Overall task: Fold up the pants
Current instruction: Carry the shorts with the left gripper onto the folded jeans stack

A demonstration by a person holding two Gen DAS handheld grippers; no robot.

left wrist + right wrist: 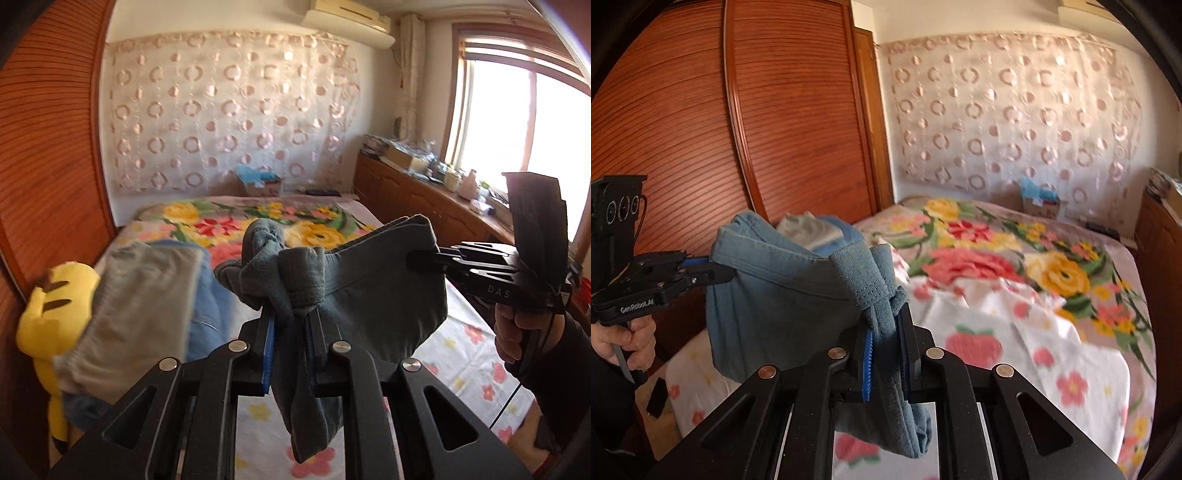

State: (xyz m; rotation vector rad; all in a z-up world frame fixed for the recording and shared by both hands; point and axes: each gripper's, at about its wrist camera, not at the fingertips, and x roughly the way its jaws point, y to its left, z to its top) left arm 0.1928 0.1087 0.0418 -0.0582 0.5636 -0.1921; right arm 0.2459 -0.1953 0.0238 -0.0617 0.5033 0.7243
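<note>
Grey-blue soft-knit pants hang in the air above the near end of the bed, stretched between the two tongs, and no part visibly rests on the bedding. The left gripper has its jaws closed tight on a bunched fistful of the fabric at one end, with a tail of cloth dangling below the pads. The right gripper is clamped the same way on the other end, a gathered knot of cloth squeezed between its blue-lined fingers. Between them the garment sags in a doubled sling, which suggests one fold may already be in, though the layers are hard to count. By my judgement the work is still midway: the pants must yet be laid flat on the flowered sheet and folded over. A yellow plush toy and other clothes sit along the bed's left edge.
</note>
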